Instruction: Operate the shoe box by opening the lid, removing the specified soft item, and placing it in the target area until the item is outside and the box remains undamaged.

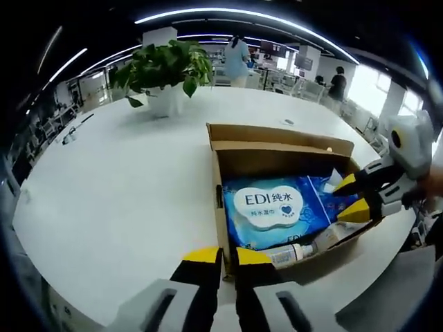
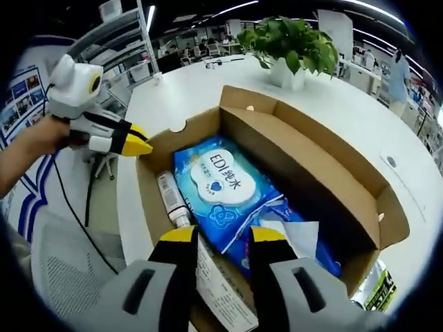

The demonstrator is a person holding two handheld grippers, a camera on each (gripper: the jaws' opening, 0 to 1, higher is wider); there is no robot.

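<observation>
Left gripper view: an open cardboard shoe box (image 1: pixel 277 149) sits on a round white table (image 1: pixel 124 187), its lid folded back on the far side. Inside lies one blue pack of wet wipes (image 1: pixel 273 207), the soft item, flat on the box floor, with one small white bottle (image 1: pixel 294 254) along the near wall. The left tongs (image 1: pixel 220 257) rise from the bottom of the view, yellow tips slightly parted just outside the near wall, holding nothing. The right tongs (image 1: pixel 349 197) enter from the right, at the box's right wall, tips parted and empty. One potted plant (image 1: pixel 166 76) stands far across the table.

Right gripper view: the same box (image 2: pixel 304 159) is seen from its other side. The wipes pack (image 2: pixel 221 183) lies in the middle, the bottle (image 2: pixel 173 197) beside it along the left wall, and one crumpled white tissue (image 2: pixel 294 235) nearer the camera. The right tongs (image 2: pixel 218 238) hover over the near edge, open, grasping nothing. The left tongs (image 2: pixel 135 142) point at the box's far left corner, held by a hand (image 2: pixel 48 135). The plant (image 2: pixel 291 45) stands beyond.

With the lid already open, the step is likely grasping the pack: pinch a soft edge, lift straight up, and keep the tips clear of the cardboard walls.
</observation>
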